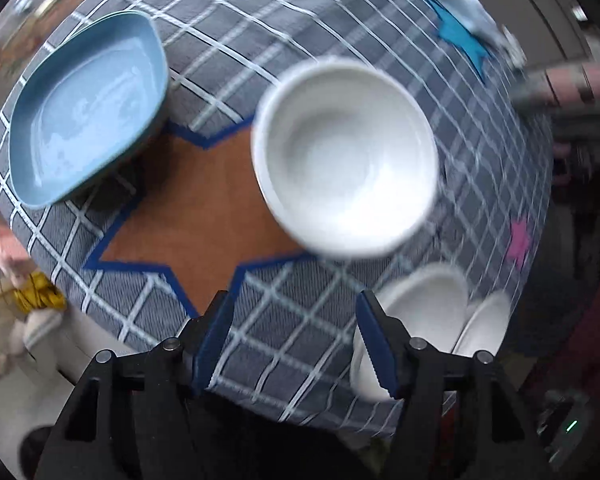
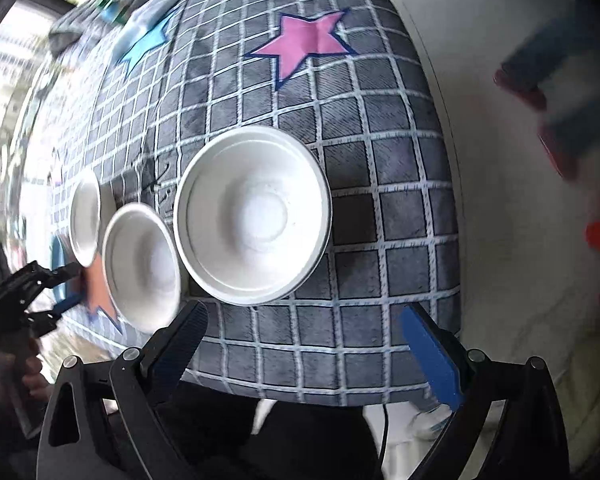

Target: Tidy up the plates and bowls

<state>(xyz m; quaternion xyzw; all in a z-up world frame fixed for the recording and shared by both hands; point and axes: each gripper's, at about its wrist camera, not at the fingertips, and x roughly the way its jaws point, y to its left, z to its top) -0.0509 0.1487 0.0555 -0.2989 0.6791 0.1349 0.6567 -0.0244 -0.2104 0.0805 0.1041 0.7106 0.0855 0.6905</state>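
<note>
In the left wrist view a white bowl (image 1: 346, 158) sits on the checked tablecloth (image 1: 292, 344) at the edge of an orange star patch (image 1: 204, 216). A blue plate (image 1: 90, 106) lies at the upper left. My left gripper (image 1: 294, 320) is open and empty, short of the bowl. Two more white bowls (image 1: 424, 300) lie at the lower right. In the right wrist view a white shallow bowl (image 2: 254, 216) lies ahead, with a white bowl (image 2: 142, 266) and another bowl (image 2: 85, 216) to its left. My right gripper (image 2: 304, 328) is open and empty, just short of the shallow bowl.
A pink star patch (image 2: 304, 46) and a blue star patch (image 2: 146, 42) mark the cloth beyond the bowls. The table edge runs close to the right of the shallow bowl. The left gripper (image 2: 48, 292) shows at the far left of the right wrist view.
</note>
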